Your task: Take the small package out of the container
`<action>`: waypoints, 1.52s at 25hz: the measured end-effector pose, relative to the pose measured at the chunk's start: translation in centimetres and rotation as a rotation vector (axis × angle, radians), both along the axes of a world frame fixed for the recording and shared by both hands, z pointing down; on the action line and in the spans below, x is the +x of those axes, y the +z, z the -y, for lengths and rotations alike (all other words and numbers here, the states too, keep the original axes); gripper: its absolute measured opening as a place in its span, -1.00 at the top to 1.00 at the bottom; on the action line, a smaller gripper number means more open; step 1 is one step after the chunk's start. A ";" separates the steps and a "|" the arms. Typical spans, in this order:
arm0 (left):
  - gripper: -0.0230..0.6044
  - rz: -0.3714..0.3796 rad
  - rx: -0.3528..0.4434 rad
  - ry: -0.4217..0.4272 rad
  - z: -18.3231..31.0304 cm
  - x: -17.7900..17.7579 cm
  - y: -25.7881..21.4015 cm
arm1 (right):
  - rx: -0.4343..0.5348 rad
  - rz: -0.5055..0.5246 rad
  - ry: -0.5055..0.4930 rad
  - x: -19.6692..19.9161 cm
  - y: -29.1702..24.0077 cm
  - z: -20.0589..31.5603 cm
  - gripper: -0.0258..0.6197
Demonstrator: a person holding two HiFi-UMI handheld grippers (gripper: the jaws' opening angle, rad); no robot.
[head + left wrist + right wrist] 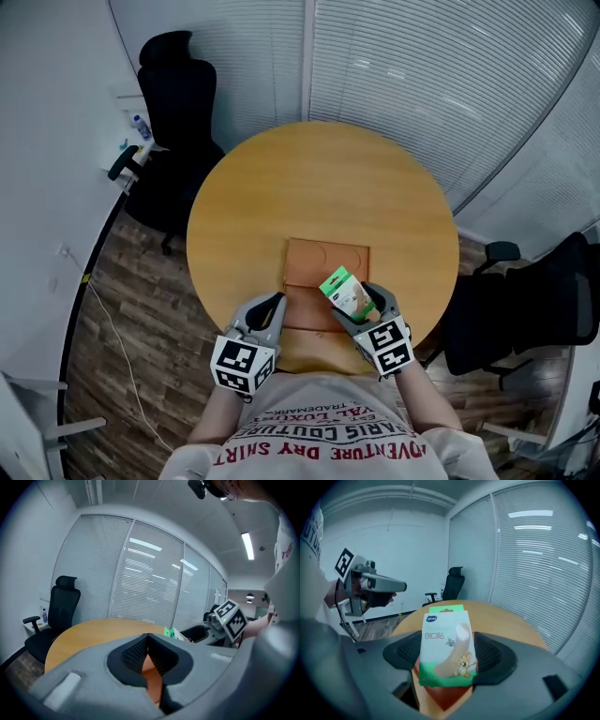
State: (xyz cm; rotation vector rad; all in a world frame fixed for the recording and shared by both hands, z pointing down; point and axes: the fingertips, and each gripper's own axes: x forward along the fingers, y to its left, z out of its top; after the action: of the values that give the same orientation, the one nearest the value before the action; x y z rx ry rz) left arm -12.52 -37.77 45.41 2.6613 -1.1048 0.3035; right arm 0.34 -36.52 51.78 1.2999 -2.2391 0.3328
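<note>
My left gripper [275,302] sits at about 7 o'clock of the orange-brown tray [319,262]. Its jaws are pressed tip to tip with nothing between them; in its own view only the tray's orange shows through the gap lower down. I read it as parked by the tray's left edge, perhaps to steady it, though I can't tell if it touches. The tray lies on the round wooden table [309,178] at the 6 o'clock side, near my body, which keeps both grippers within easy reach.

Over the tray's 4 o'clock corner is the small box of adhesive plasters [347,292], green and white with a cartoon print. My right gripper [364,305] has its jaws clamped on the box's two long sides, printed face up and toward its camera. The box looks raised off the tray, so I judge the take-out nearly done.
</note>
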 end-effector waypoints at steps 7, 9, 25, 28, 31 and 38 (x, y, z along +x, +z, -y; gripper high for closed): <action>0.89 -0.002 0.037 0.034 0.5 1.9 -1.5 | 0.179 0.155 0.078 0.3 -7.2 0.3 -0.18; 0.89 -0.002 0.046 0.043 0.5 2.8 -1.9 | 0.223 0.182 0.098 1.1 -8.4 0.2 -0.18; 0.89 -0.008 0.073 0.046 0.3 3.9 -3.2 | 0.294 0.211 0.147 3.2 -9.2 -0.3 -0.18; 0.89 -0.004 0.069 0.044 0.3 3.9 -3.0 | 0.292 0.209 0.140 3.1 -9.2 -0.3 -0.18; 0.89 0.003 0.067 0.046 0.1 4.0 -2.9 | 0.292 0.212 0.137 3.1 -9.3 -0.4 -0.18; 0.89 0.024 0.067 0.072 -0.1 4.4 -3.1 | 0.283 0.231 0.151 3.0 -9.6 -0.6 -0.18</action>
State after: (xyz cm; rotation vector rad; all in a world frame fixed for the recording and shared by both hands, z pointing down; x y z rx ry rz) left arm -8.13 -37.67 42.29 2.7677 -1.0459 0.3178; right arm 3.35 -35.95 42.23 1.6577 -2.4531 0.2363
